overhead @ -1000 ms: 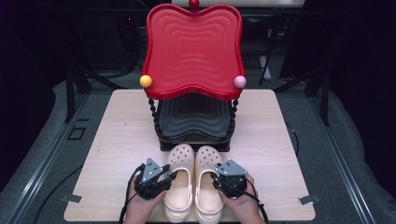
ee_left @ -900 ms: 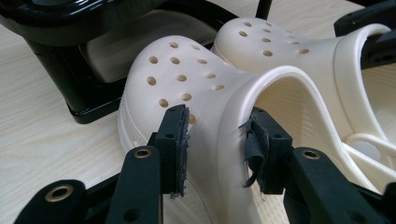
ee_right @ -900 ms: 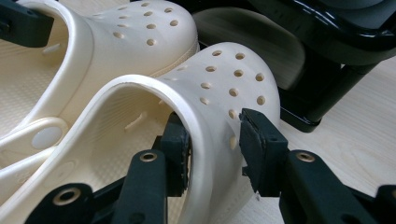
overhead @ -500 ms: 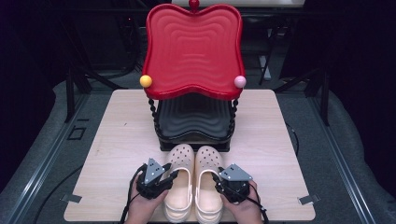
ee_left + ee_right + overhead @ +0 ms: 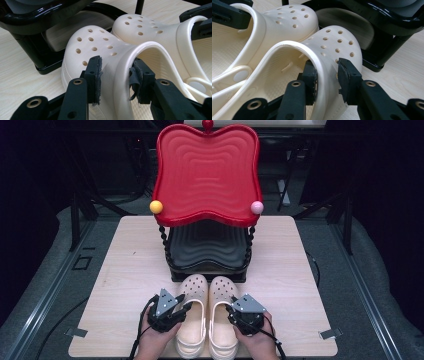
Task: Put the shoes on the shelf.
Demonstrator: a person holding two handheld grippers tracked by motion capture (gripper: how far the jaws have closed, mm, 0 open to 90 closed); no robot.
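Note:
Two cream perforated clogs lie side by side near the table's front edge, toes toward the rack. My left gripper [image 5: 184,309] is shut on the outer side wall of the left clog [image 5: 192,320]; in the left gripper view its pads [image 5: 93,75] pinch that wall of the left clog [image 5: 95,47] from both sides. My right gripper [image 5: 232,312] is shut on the outer wall of the right clog [image 5: 223,320]. The right gripper view shows one pad [image 5: 347,75] outside and one inside the rim of the right clog [image 5: 332,40].
A two-tier rack stands just beyond the clogs' toes: a red wavy tray [image 5: 207,175] on top and a black tray [image 5: 207,245] below, with its black base frame [image 5: 37,57] close to the toes. Bare wooden table [image 5: 130,260] lies left and right.
Almost nothing has moved. Both grippers keep their hold on the clogs; the right hand has shifted only slightly.

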